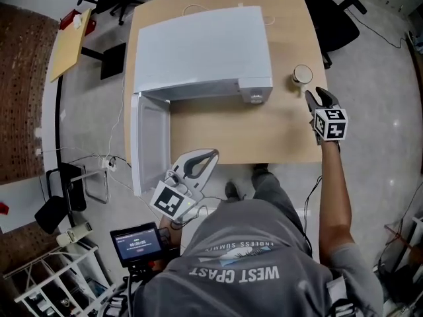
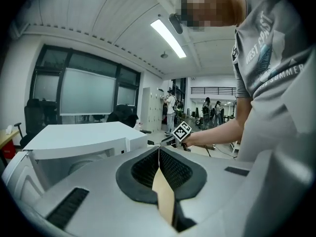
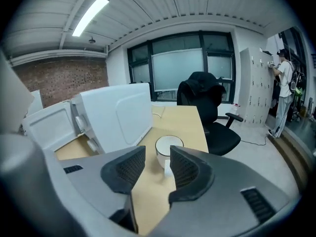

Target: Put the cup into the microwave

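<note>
A white cup [image 1: 302, 75] with a dark rim stands on the wooden table [image 1: 277, 134], to the right of the white microwave [image 1: 205, 51]. The microwave's door [image 1: 149, 144] hangs open at its left, past the table's front edge. My right gripper [image 1: 317, 98] is open just in front of the cup, apart from it; in the right gripper view the cup [image 3: 169, 149] shows beyond the gap between the jaws [image 3: 157, 164]. My left gripper [image 1: 198, 160] hovers by the open door, shut with nothing in it; its pads meet in the left gripper view [image 2: 159, 157].
Black office chairs [image 1: 334, 15] stand at the table's far right corner and behind the table. A white cable [image 1: 195, 8] lies behind the microwave. A small screen on a stand [image 1: 135, 243] and wire shelving sit at the lower left. People stand far off by lockers [image 3: 282, 90].
</note>
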Action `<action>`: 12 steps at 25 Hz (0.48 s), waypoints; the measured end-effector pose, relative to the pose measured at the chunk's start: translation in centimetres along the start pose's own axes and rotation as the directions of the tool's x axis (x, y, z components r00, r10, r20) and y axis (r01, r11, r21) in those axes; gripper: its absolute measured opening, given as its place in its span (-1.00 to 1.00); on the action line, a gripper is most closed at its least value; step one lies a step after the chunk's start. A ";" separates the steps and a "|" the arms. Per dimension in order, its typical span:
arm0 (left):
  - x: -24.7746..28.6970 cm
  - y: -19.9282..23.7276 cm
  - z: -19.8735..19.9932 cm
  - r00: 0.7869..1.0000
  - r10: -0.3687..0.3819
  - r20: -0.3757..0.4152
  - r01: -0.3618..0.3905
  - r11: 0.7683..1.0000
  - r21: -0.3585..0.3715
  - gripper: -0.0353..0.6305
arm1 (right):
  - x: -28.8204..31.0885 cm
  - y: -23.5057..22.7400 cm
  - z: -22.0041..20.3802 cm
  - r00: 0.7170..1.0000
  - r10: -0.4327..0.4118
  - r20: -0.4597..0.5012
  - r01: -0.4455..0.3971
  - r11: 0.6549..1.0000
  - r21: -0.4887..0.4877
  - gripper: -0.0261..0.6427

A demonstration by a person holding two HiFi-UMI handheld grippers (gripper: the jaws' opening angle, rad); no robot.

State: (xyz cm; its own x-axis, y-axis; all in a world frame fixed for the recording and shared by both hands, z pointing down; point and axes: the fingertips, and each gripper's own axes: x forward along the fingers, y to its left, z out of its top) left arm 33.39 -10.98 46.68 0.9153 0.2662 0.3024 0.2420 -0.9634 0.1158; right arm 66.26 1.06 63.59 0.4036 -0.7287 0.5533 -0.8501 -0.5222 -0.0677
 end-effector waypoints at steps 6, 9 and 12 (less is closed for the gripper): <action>1.5 1.0 -1.3 0.999 0.027 -0.029 -0.029 0.999 -0.043 -0.83 | 5.5 -1.9 -4.2 0.992 0.005 -0.124 -0.004 1.000 0.004 -0.44; 1.8 1.3 -1.4 0.999 0.037 -0.034 -0.039 0.998 -0.059 -0.83 | 7.1 -2.3 -5.8 0.984 0.000 -0.180 0.001 1.000 0.003 -0.43; 2.0 1.6 -1.8 0.998 0.045 -0.041 -0.048 0.996 -0.073 -0.83 | 8.4 -2.6 -7.0 0.976 -0.012 -0.217 0.010 1.000 -0.010 -0.43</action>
State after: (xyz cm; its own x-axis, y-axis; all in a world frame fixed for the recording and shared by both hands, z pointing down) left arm 35.06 -11.95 49.23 0.9112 0.2235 0.3460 0.1736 -0.9701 0.1695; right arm 69.51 -0.62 74.23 0.3304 -0.6091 0.7210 -0.8494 -0.5249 -0.0542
